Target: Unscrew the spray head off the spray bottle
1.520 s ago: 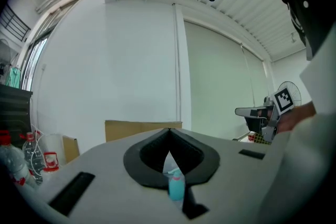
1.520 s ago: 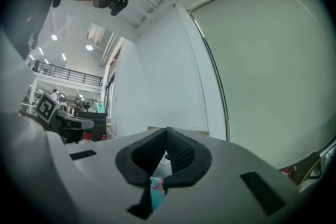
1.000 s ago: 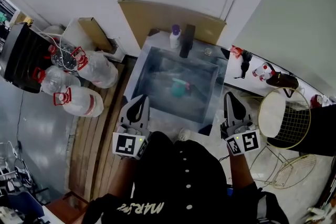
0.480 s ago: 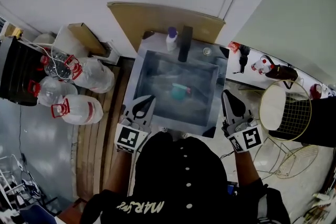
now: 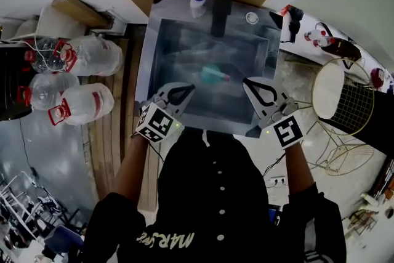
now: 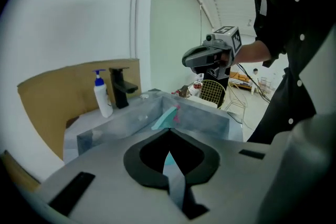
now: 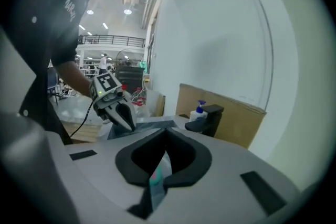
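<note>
Spray bottle [image 5: 212,76], teal plastic, lies on its side in the sink [image 5: 145,61]: one o'clock of my left gripper [image 5: 186,90], eleven o'clock of my right gripper [image 5: 249,82], both clenched empty. I judge it light, slick, squashy; I would clamp the body and twist the pink spray head [image 5: 226,77].

In the head view the teal spray bottle [image 5: 215,76] lying in the sink [image 5: 146,71] is small and blurred, so the join of spray head and body cannot be made out. The person's black shirt [image 5: 215,194] covers the middle of the sink's near rim. The left gripper [image 6: 169,129] hides the bottle's lower part in its own view; past the right gripper [image 7: 165,129] only a teal sliver shows
</note>
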Demonstrator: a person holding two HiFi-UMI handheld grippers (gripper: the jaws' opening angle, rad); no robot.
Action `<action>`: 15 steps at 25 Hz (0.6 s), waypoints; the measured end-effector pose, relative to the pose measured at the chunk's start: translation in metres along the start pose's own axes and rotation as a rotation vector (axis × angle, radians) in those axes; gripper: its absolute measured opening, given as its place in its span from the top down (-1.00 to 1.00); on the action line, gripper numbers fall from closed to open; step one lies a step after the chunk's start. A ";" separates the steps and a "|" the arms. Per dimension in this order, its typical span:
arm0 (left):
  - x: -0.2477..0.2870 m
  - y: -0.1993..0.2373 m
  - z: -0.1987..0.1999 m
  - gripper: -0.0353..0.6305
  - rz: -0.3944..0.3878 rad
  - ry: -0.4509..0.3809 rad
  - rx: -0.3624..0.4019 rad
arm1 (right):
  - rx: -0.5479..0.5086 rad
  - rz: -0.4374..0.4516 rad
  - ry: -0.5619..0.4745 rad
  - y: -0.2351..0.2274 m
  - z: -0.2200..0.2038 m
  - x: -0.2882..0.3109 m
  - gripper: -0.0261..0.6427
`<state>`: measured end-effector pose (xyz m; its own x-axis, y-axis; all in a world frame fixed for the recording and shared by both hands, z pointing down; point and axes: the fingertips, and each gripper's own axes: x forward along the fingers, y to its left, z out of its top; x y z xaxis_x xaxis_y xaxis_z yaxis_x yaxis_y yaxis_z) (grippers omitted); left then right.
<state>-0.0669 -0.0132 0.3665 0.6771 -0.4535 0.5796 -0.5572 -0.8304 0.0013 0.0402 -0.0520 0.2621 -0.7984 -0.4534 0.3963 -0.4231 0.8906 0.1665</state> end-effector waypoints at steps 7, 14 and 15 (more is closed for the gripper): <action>0.057 0.008 -0.044 0.65 -0.186 0.061 -0.060 | 0.034 0.138 0.085 0.016 -0.040 0.057 0.61; 0.101 0.008 -0.077 0.00 -0.293 0.117 0.034 | 0.036 0.213 0.163 0.025 -0.075 0.098 0.28; 0.108 0.006 -0.082 -0.07 -0.310 0.130 0.061 | 0.039 0.224 0.177 0.027 -0.080 0.104 0.26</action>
<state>-0.0365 -0.0405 0.4959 0.7408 -0.1349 0.6581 -0.3022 -0.9418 0.1471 -0.0195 -0.0720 0.3801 -0.7878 -0.2296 0.5715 -0.2636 0.9643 0.0239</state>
